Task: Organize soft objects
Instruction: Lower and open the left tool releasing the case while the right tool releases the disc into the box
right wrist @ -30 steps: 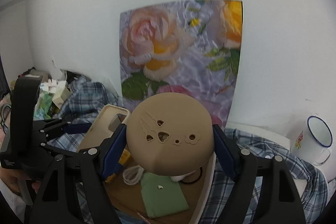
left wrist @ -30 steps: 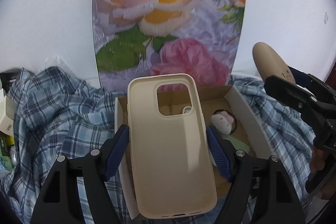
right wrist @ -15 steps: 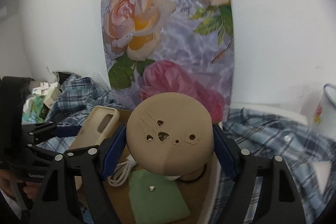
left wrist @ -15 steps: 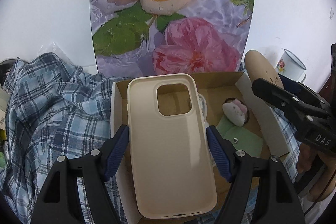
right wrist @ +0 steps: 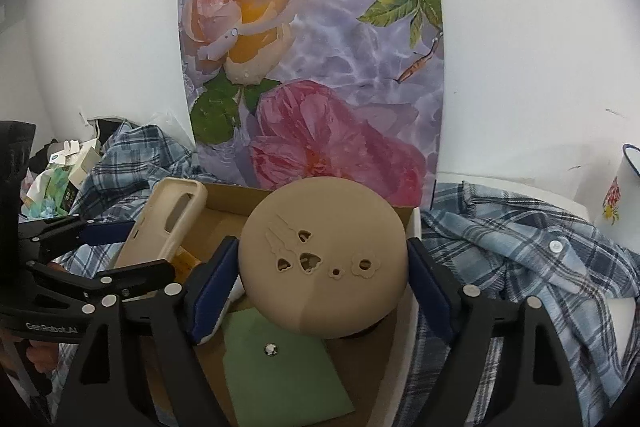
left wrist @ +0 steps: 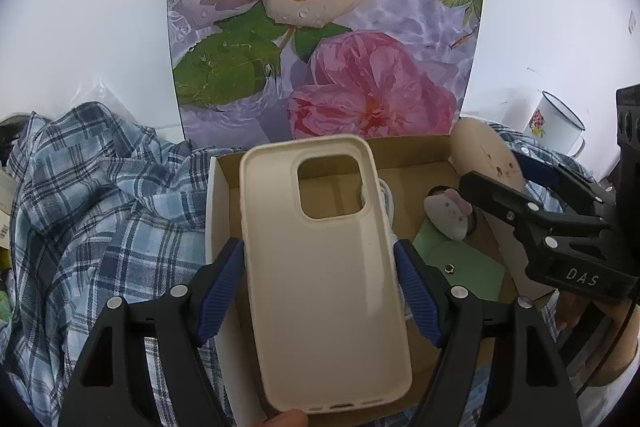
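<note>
1. The left gripper [left wrist: 320, 259] has a cream phone case [left wrist: 326, 279] between its 2 blue fingers [left wrist: 222, 279], its open inner side up; the fingers are opening, though both pads still sit against the case's long edges.
2. The case hangs over the left part of a cardboard box [left wrist: 416, 151] that sits on a blue plaid shirt [left wrist: 100, 207].
3. The right gripper [right wrist: 322, 267] has a round tan silicone pad [right wrist: 324, 255] with small heart and flower cut-outs between its fingers [right wrist: 214, 283]; they too are opening, with the pads still at the pad's sides.
4. That round pad hangs over the right part of the same box [right wrist: 230, 197].
5. Inside the box lie a green card pouch [right wrist: 280, 359] with a snap, a white cable [left wrist: 386, 195] and a small white toy with a pink bow [left wrist: 450, 211].
6. A flower-print board [left wrist: 328, 27] stands behind the box against the white wall.
7. A white enamel mug [left wrist: 556, 127] with a blue rim stands at the far right on the surface.
</note>
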`<action>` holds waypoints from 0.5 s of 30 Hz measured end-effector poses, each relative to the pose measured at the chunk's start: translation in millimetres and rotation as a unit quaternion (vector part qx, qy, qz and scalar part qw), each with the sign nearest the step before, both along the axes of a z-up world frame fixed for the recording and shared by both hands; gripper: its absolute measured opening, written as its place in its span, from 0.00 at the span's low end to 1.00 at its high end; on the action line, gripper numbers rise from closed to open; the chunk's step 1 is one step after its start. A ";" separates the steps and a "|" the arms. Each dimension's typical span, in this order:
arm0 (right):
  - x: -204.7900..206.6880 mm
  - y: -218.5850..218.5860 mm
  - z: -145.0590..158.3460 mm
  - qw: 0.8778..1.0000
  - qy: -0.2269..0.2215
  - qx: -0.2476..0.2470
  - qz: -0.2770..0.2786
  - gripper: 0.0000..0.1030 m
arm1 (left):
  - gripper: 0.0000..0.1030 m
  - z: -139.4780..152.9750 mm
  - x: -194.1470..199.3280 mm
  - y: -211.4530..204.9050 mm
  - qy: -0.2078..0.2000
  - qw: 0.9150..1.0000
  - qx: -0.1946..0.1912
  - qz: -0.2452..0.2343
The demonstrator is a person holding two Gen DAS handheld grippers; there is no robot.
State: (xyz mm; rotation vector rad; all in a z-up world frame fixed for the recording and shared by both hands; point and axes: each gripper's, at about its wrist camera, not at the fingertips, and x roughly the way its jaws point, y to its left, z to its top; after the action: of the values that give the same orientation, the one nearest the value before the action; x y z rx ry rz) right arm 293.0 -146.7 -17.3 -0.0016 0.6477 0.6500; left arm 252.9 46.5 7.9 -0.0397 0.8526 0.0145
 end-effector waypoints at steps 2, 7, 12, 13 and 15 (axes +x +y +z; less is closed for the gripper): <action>0.5 -2.5 0.8 1.000 -0.001 0.002 -0.004 0.85 | 0.91 0.4 1.4 1.8 0.000 1.000 -0.005 0.004; -1.3 -9.5 8.3 1.000 -0.012 0.012 -0.013 0.90 | 1.00 5.2 -2.7 2.4 -0.017 1.000 -0.012 -0.004; -0.2 -9.4 9.2 1.000 -0.008 0.007 -0.019 0.97 | 1.00 2.6 -3.7 0.4 -0.017 1.000 -0.002 -0.001; -0.7 -9.8 10.0 1.000 -0.009 0.008 -0.020 0.99 | 1.00 2.1 -3.8 0.4 -0.016 1.000 -0.002 -0.001; -1.6 -10.7 12.9 1.000 -0.011 0.011 -0.020 0.99 | 1.00 1.8 -4.4 0.9 -0.018 1.000 -0.004 0.000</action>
State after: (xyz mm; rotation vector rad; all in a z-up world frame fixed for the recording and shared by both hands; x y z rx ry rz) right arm 291.4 -157.4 -4.4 0.0251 0.6168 0.6171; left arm 248.5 47.3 9.7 -0.0470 0.8169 0.0097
